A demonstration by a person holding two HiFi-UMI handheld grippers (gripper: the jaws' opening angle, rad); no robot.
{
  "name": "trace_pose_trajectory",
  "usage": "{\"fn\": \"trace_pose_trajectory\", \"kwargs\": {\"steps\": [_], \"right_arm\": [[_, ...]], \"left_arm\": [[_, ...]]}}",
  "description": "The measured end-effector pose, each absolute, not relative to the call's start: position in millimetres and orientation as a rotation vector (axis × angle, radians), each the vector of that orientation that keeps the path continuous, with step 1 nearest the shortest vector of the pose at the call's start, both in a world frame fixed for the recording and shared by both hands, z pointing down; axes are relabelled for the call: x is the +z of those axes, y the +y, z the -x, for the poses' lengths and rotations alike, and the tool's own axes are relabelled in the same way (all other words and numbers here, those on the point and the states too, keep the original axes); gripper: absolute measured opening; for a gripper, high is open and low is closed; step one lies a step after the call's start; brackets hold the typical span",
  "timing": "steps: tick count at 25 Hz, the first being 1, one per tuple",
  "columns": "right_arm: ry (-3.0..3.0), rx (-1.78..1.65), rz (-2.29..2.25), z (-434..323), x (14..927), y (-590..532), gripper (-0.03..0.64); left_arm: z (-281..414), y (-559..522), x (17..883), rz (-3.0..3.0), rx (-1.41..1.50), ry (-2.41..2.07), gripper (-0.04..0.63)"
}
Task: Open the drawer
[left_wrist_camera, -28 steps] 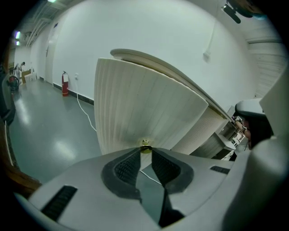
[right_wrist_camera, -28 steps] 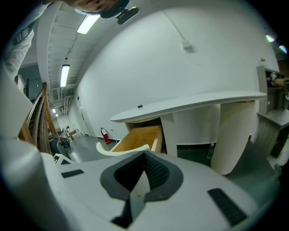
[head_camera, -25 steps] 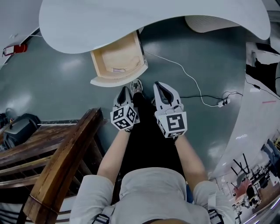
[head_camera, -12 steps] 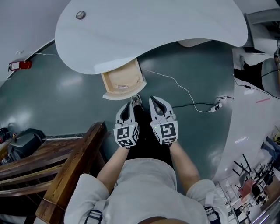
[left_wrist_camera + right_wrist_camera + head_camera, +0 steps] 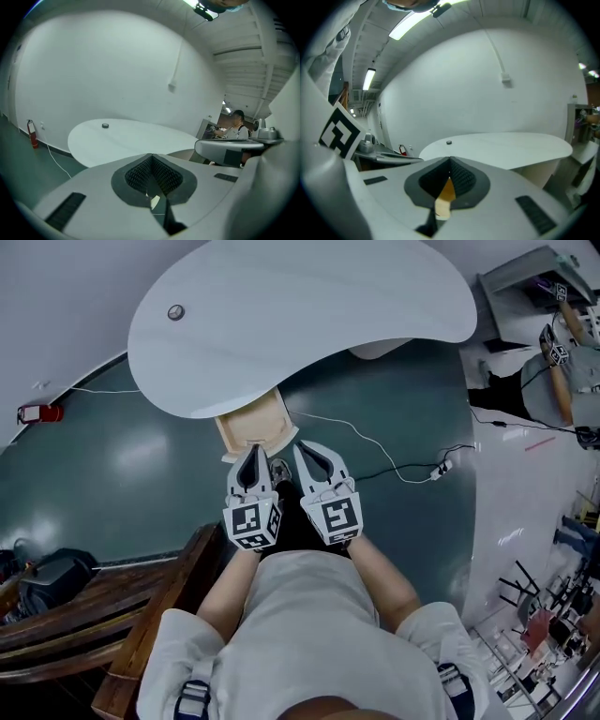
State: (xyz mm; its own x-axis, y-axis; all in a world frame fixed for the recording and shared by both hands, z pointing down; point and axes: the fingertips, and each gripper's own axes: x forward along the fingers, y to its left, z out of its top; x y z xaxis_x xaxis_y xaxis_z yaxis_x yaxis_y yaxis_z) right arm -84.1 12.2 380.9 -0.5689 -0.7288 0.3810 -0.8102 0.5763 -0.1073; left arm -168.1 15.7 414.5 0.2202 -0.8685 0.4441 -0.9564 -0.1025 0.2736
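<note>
Under the front edge of the white curved table (image 5: 300, 324), the light wooden drawer (image 5: 255, 430) stands pulled out, its inside open to view. Both grippers are held up in front of the person's chest, well above the drawer and apart from it. My left gripper (image 5: 251, 450) is shut with nothing between its jaws, and its own view shows it (image 5: 152, 161) pointing over the table top (image 5: 131, 140). My right gripper (image 5: 306, 448) is beside it, also shut and empty (image 5: 450, 169). Only a sliver of the drawer's wood (image 5: 446, 192) shows through the right jaws' slit.
A small dark round cap (image 5: 175, 312) sits in the table top. A cable with a power strip (image 5: 436, 468) lies on the green floor. A wooden bench (image 5: 141, 624) and black bag (image 5: 47, 579) are at lower left, a fire extinguisher (image 5: 37, 413) at left, a person (image 5: 562, 381) at far right.
Both grippers have risen away from the drawer and closer to the head camera. The drawer and table look smaller and farther. The drawer stays pulled out.
</note>
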Motion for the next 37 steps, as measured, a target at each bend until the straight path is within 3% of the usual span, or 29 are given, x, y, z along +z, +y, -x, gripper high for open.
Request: {"fn": "trace_pose_trajectory", "kwargs": {"steps": [12, 37], "right_arm": [[-2.641, 0.158, -1.315, 16.9, 282.9, 14.5, 0.014], [-2.778, -0.006, -1.2, -58.8, 219.3, 45.2, 0.012]], "left_arm": [[105.9, 19.7, 300.6, -2.161, 0.145, -1.894, 0.006], [1.8, 49.1, 230.0, -2.292, 0.078, -1.954, 0.006]]}}
